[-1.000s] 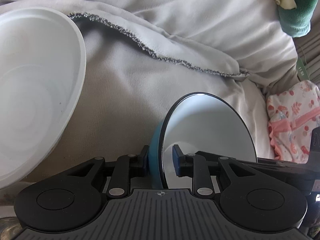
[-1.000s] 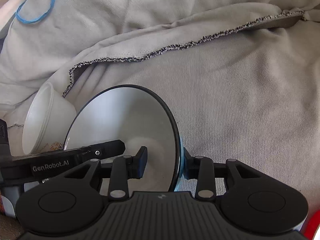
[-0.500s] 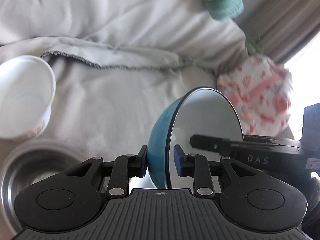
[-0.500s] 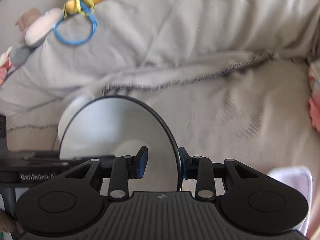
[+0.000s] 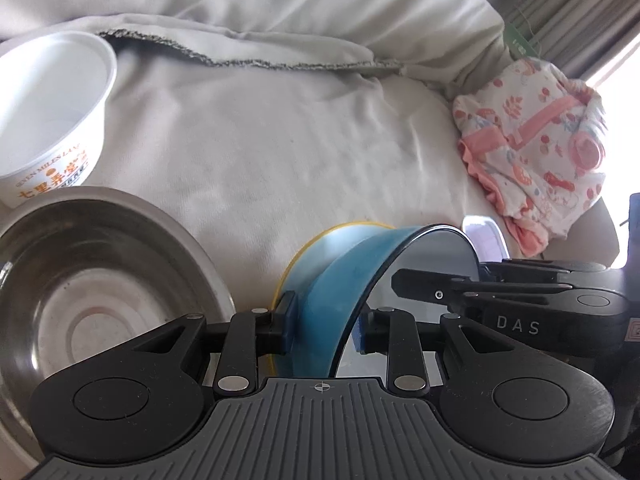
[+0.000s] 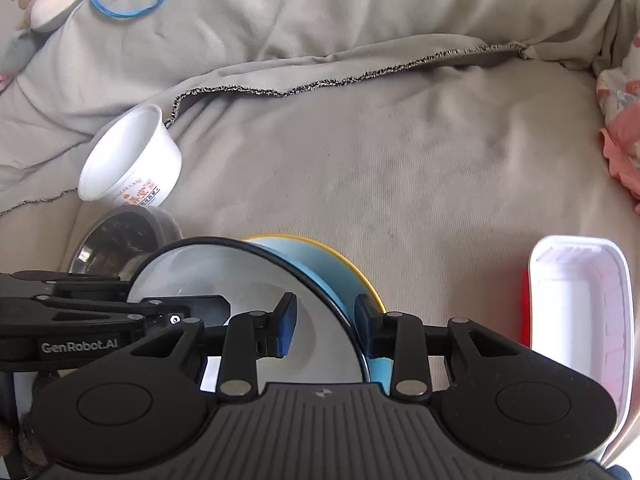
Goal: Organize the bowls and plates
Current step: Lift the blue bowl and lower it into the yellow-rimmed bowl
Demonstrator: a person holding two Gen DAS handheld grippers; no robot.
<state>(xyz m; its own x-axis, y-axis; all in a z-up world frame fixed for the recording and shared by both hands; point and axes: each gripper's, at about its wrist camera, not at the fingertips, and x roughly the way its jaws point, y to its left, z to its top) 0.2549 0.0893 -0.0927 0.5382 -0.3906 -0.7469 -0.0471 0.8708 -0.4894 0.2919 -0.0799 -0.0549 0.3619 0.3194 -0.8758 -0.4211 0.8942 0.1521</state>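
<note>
Over wrinkled grey cloth point(image 5: 304, 152), both grippers point(image 5: 324, 322) point(image 6: 325, 322) pinch the blue bowl point(image 5: 340, 280)

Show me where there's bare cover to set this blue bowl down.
Free: the wide cover between the white cup, the frayed hem and the pink tub. Crowded: near left, where the steel bowl sits against the cup, and under the blue bowl, where a yellow rim shows.
</note>
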